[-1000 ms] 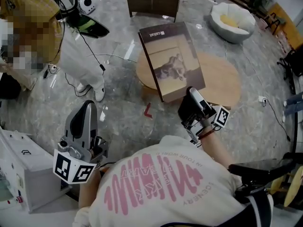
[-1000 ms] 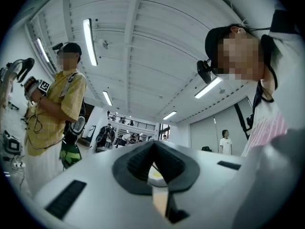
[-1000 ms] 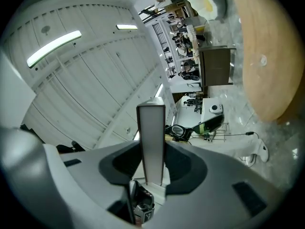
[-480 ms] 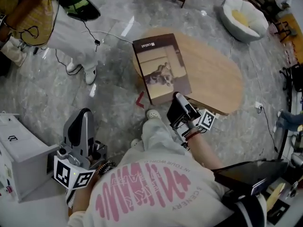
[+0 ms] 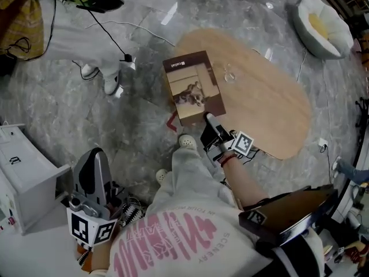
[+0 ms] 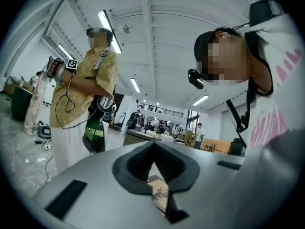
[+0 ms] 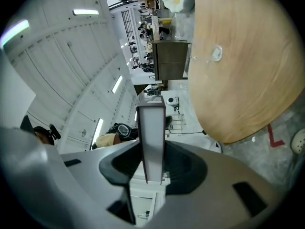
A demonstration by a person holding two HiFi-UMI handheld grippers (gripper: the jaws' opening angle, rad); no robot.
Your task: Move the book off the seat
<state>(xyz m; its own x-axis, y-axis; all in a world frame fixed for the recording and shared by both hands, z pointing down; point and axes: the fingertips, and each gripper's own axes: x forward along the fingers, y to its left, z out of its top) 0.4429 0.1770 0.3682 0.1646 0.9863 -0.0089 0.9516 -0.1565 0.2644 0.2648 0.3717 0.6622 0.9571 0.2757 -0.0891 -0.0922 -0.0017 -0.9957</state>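
Observation:
A brown hardback book [image 5: 193, 94] with a pale cover photo hangs above the left end of the oval wooden table [image 5: 271, 108]. My right gripper [image 5: 212, 126] is shut on the book's near edge. In the right gripper view the book's page edge [image 7: 151, 137] stands upright between the jaws, with the table [image 7: 238, 70] to the right. My left gripper [image 5: 94, 165] is low at the left and points upward, far from the book. In the left gripper view its tips [image 6: 153, 149] meet and hold nothing.
A white round cushion with a yellow centre [image 5: 323, 25] lies on the floor at the back right. A white box [image 5: 23, 172] stands at the left, and another person's white trouser legs [image 5: 75, 33] with cables at the back left. A red floor mark [image 5: 171, 120] lies by the table. A black chair [image 5: 288, 212] is at the lower right.
The head view has drawn back and up. The book, still in my right gripper, now looks smaller and hangs over the table's left end. The left gripper stays low at the left.

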